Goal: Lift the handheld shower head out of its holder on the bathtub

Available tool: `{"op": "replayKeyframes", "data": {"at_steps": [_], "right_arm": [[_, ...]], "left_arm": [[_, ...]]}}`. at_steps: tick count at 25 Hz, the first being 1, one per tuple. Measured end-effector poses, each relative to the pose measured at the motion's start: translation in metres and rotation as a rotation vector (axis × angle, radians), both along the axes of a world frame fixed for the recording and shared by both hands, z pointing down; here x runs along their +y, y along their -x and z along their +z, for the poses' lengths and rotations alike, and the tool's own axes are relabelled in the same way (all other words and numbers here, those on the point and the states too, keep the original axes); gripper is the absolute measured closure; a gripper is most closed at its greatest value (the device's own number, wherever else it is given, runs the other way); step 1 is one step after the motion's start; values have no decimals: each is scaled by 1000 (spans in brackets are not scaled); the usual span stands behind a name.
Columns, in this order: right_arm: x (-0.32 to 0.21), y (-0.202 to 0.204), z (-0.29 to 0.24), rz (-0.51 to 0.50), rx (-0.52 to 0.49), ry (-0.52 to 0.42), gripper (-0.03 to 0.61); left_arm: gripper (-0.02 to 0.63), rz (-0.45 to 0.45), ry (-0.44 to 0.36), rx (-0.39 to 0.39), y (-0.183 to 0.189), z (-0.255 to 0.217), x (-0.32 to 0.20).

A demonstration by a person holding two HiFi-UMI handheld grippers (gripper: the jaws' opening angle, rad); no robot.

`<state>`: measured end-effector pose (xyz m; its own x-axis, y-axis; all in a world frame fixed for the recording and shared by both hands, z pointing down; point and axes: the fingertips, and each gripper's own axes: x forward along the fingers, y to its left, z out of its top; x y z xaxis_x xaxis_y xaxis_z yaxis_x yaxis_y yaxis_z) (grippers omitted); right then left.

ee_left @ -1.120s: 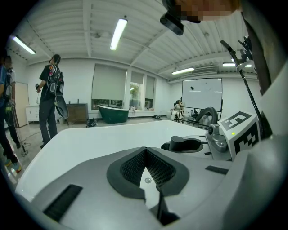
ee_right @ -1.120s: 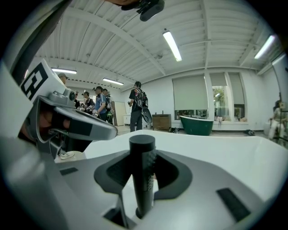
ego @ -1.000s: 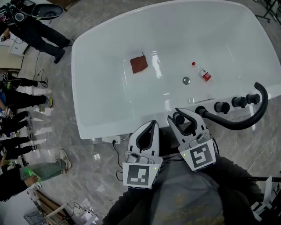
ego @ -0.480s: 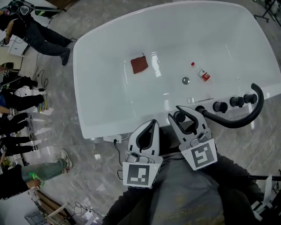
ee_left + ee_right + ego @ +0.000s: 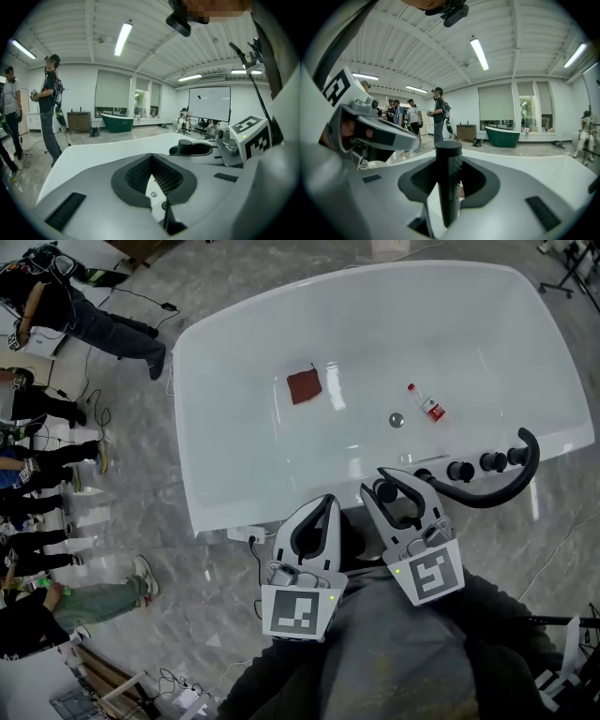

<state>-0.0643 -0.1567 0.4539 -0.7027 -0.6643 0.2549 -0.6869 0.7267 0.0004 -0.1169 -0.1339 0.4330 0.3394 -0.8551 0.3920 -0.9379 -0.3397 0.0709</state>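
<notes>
The white bathtub (image 5: pixel 234 409) fills the upper head view. My right gripper (image 5: pixel 380 486) is shut on the black cylindrical shower head (image 5: pixel 383 492), just in front of the tub's near rim. In the right gripper view the shower head (image 5: pixel 448 180) stands upright between the jaws. Its black hose (image 5: pixel 487 496) runs right from the gripper and curls up past the black knobs (image 5: pixel 474 466) on the rim. My left gripper (image 5: pixel 322 507) hangs beside the right one, shut with nothing in it (image 5: pixel 152 176).
A red cloth (image 5: pixel 304 385), a small bottle (image 5: pixel 426 402) and the drain (image 5: pixel 397 419) lie in the tub. Several people stand at the left (image 5: pixel 37 465) on the marble floor. Cables trail on the floor by the tub's near left corner (image 5: pixel 246 538).
In the head view the tub has slid right and the hose loop has drawn in toward the rim. Both grippers keep their places in the frame. People at the left have shifted.
</notes>
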Motion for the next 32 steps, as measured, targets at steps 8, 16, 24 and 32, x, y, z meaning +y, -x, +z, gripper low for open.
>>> {"op": "replayKeyframes", "data": {"at_steps": [8, 16, 24, 32], "right_arm": [[3, -11, -50, 30, -19, -11, 451], [4, -15, -92, 29, -34, -37, 451], [8, -13, -97, 27, -40, -37, 451], [7, -14, -98, 33, -44, -51, 451]], "left_arm": [[612, 10, -8, 9, -9, -44, 5], [612, 19, -24, 12, -15, -79, 6], [612, 12, -34, 2, -12, -88, 12], [612, 5, -62, -5, -8, -93, 13]]}}
